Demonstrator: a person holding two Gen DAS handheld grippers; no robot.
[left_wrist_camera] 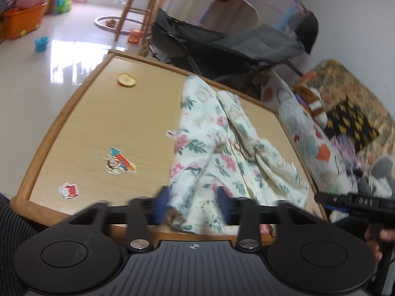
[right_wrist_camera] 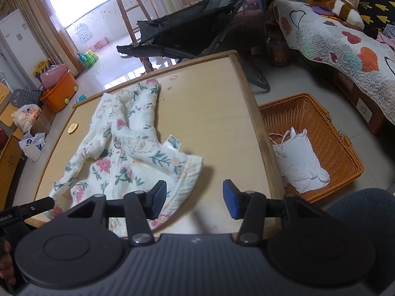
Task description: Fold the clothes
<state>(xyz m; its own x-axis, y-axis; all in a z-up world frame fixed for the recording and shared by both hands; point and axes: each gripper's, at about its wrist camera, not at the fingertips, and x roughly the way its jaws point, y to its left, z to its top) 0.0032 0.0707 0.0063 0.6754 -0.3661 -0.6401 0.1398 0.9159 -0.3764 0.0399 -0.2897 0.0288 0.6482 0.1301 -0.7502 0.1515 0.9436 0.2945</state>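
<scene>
On the table (left_wrist_camera: 74, 128), left wrist view: the garment (left_wrist_camera: 209, 148), white with a floral print, lies rumpled toward the table's right side. Left gripper (left_wrist_camera: 195, 204) sits at the table's near edge, fingers narrowed around the garment's near corner, cloth bunched between the blue pads; view blurred, but pads look pressed on the fabric. Probably a hold on the corner so it can be lifted and spread. Garment's long axis runs from the gripper away to the table's far edge, two sleeve-like lobes pointing far. Stickers (left_wrist_camera: 118, 164) and a round slice (left_wrist_camera: 126, 80) lie left of the garment. Right gripper (left_wrist_camera: 355, 201) shows at the table's right edge.

Right wrist view: garment (right_wrist_camera: 123, 143) crumpled on the table's (right_wrist_camera: 222, 113) left half, long axis slanting from near-left to far-centre. Right gripper (right_wrist_camera: 193, 201) hovers over the table's near edge, fingers moderately apart, nothing between them; left pad (right_wrist_camera: 158, 197) overlaps the hem in view, contact unclear. Likely waiting to take the other corner. Basket (right_wrist_camera: 321, 128) holding white cloth (right_wrist_camera: 301, 162) stands on the floor right of the table.
</scene>
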